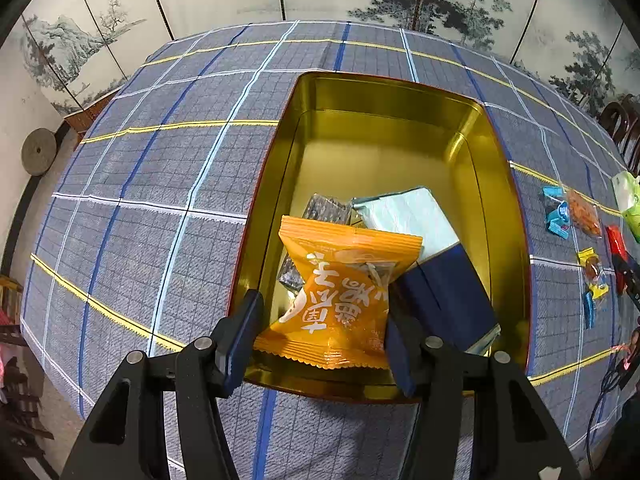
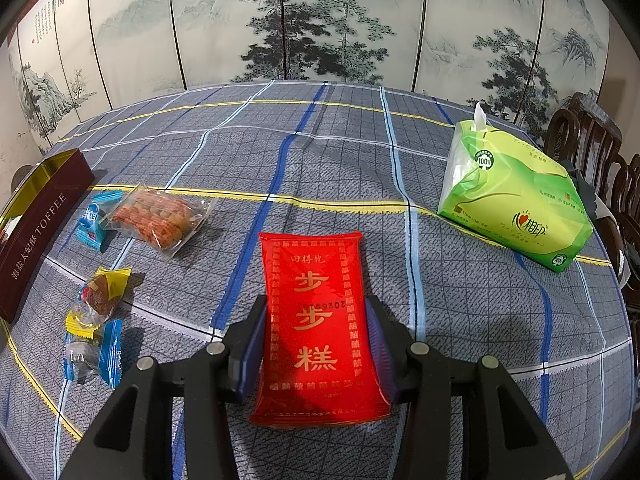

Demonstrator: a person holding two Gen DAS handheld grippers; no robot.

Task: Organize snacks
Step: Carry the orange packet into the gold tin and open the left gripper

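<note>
Room: a folding screen painted with ink pines and mountains (image 2: 320, 32) stands behind the table; dark carved wooden chairs (image 2: 596, 148) sit at the right edge.
Table: round, draped in a grey woven cloth with blue, white and yellow grid stripes (image 2: 340, 168).
Tin: a rectangular metal toffee tin, maroon outside and shiny gold inside (image 1: 384, 92), lies open with a pale blue and navy flat packet (image 1: 432, 256) and a dark foil packet (image 1: 326, 208) in it.
Tissues: a soft green plastic tissue pack (image 2: 516, 196) lies far right, well apart from the snacks.
Right gripper (image 2: 316, 340): low over the cloth, fingers pinching a flat glossy red packet with gold characters (image 2: 316, 320) by its long sides.
Left gripper (image 1: 320, 328): at the tin's near rim, fingers clamped on a crinkly orange pillow packet with white characters (image 1: 340, 296), which hangs over the tin's inside.
Loose snacks: a clear bag of orange crackers (image 2: 160, 220), two small blue wrapped sweets (image 2: 94, 220) (image 2: 94, 352) and a yellow-ended wrapped sweet (image 2: 100, 296) lie near the tin's side.
</note>
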